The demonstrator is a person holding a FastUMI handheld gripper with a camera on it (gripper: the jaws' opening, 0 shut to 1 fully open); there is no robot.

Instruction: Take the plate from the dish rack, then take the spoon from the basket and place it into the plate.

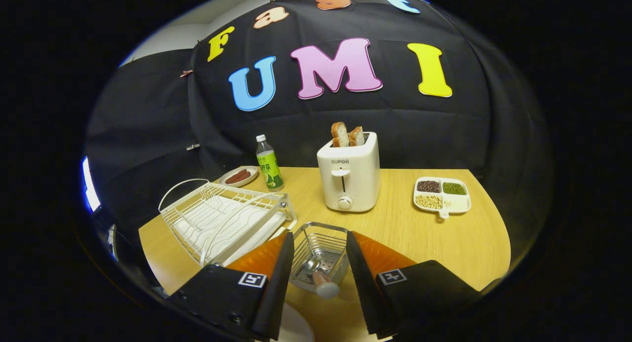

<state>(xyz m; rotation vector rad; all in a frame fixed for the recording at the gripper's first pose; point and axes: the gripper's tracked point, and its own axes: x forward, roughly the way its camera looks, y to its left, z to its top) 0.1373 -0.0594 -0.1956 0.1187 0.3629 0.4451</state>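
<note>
broadly, the wooden bench [434,238] carries everything. largest on it is the white dish rack [224,218], just ahead of the left finger, with no plate standing in it. next the toaster [349,176] with two bread slices up top, beyond the basket. the wire basket [321,253] sits between the spread tongs [320,268], which pinch nothing. the spoon [318,278] lies in it. a pale curved edge, perhaps the plate [294,327], shows below the fingers.
</note>
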